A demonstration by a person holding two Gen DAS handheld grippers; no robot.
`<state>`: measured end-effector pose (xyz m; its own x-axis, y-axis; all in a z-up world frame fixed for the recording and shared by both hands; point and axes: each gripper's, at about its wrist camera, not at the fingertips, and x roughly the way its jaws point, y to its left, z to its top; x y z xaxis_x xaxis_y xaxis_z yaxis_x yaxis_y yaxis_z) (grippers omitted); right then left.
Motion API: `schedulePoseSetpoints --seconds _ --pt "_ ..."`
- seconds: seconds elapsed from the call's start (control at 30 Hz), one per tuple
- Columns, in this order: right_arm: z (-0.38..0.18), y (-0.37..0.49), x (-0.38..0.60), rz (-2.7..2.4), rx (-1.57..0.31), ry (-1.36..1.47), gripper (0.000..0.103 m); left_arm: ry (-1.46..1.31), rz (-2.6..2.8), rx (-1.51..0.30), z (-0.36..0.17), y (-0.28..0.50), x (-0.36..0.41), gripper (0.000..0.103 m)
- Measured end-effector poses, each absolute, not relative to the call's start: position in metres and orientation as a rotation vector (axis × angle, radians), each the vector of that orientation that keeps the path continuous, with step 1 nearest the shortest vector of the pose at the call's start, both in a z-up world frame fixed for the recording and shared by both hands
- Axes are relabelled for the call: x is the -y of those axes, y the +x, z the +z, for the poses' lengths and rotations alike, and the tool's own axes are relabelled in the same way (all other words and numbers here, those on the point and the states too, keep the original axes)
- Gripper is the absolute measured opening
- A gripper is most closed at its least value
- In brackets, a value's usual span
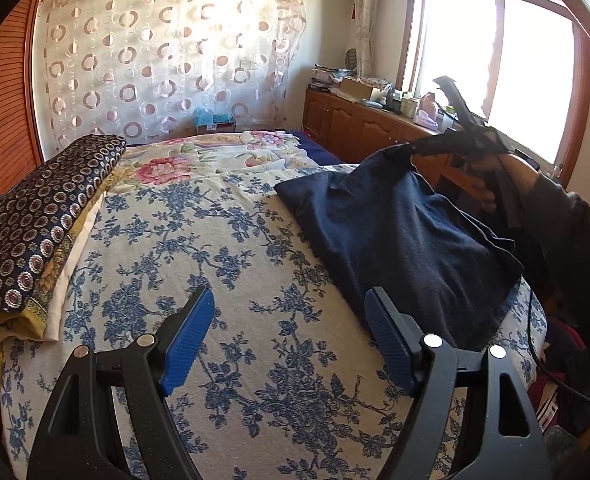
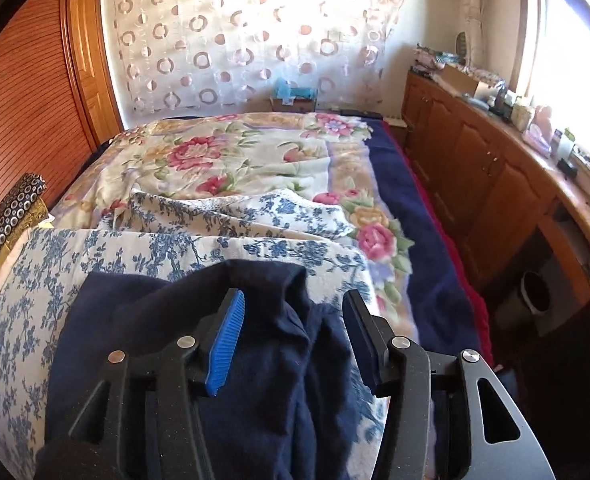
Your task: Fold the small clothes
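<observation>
A dark blue garment [image 1: 395,232] lies on the blue-and-white floral bed cover [image 1: 215,248], with its far corner pulled up into a peak. In the right wrist view the same garment [image 2: 263,392] bunches into a ridge between the fingers of my right gripper [image 2: 294,296]. Those jaws stand apart and the blue pad [image 2: 227,340] does not press on the cloth. A hand [image 1: 491,192] holds that gripper at the bed's right side. My left gripper [image 1: 290,294] hovers open over the bare cover, left of the garment's near edge, with nothing between its fingers.
A folded stack of patterned fabric [image 1: 35,216] lies at the bed's left edge. A pink-flowered blanket [image 1: 215,156] covers the far half. A wooden cabinet [image 1: 355,124] with clutter runs under the window on the right. A black cable [image 1: 535,344] hangs by the bed's right edge.
</observation>
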<state>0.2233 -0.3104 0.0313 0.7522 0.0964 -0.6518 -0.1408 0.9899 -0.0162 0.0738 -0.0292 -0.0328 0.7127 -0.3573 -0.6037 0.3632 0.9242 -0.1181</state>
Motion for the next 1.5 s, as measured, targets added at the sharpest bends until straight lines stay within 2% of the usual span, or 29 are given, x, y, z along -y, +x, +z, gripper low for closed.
schedulePoseSetpoints --seconds 0.1,0.13,0.2,0.23,0.43,0.5,0.57,0.73,1.03,1.27,1.5 --pt "0.021 0.246 0.310 0.105 -0.735 -0.092 0.053 0.020 -0.409 -0.682 -0.037 0.073 0.035 0.079" --pt "0.015 0.251 0.311 0.095 -0.746 -0.104 0.050 0.024 -0.412 -0.685 -0.039 0.073 0.037 0.079" --pt "0.013 0.259 0.311 0.101 -0.750 -0.118 0.006 0.028 -0.416 -0.693 -0.042 0.073 0.040 0.079" --pt "0.012 0.261 0.312 0.117 -0.756 -0.114 0.004 0.028 -0.417 -0.696 -0.043 0.073 0.041 0.079" --pt "0.025 0.253 0.337 0.065 -0.737 -0.042 0.005 0.030 -0.433 -0.702 -0.046 0.071 0.046 0.079" --pt "0.029 0.247 0.344 0.014 -0.736 -0.070 0.028 0.035 -0.438 -0.700 -0.045 0.070 0.049 0.079" --pt "0.037 0.233 0.354 0.015 -0.717 -0.061 0.037 0.035 -0.443 -0.701 -0.045 0.069 0.050 0.079" --pt "0.041 0.169 0.360 0.119 -0.674 -0.077 0.037 0.035 -0.460 -0.706 -0.047 0.068 0.056 0.079" --pt "-0.001 0.046 0.353 0.272 -0.690 -0.124 0.038 0.059 -0.487 -0.720 -0.050 0.065 0.073 0.079" --pt "-0.027 0.017 0.354 0.302 -0.728 -0.131 0.040 0.078 -0.505 -0.722 -0.050 0.062 0.084 0.079" --pt "-0.021 0.012 0.369 0.291 -0.726 -0.109 0.038 0.087 -0.520 -0.734 -0.055 0.061 0.092 0.079"
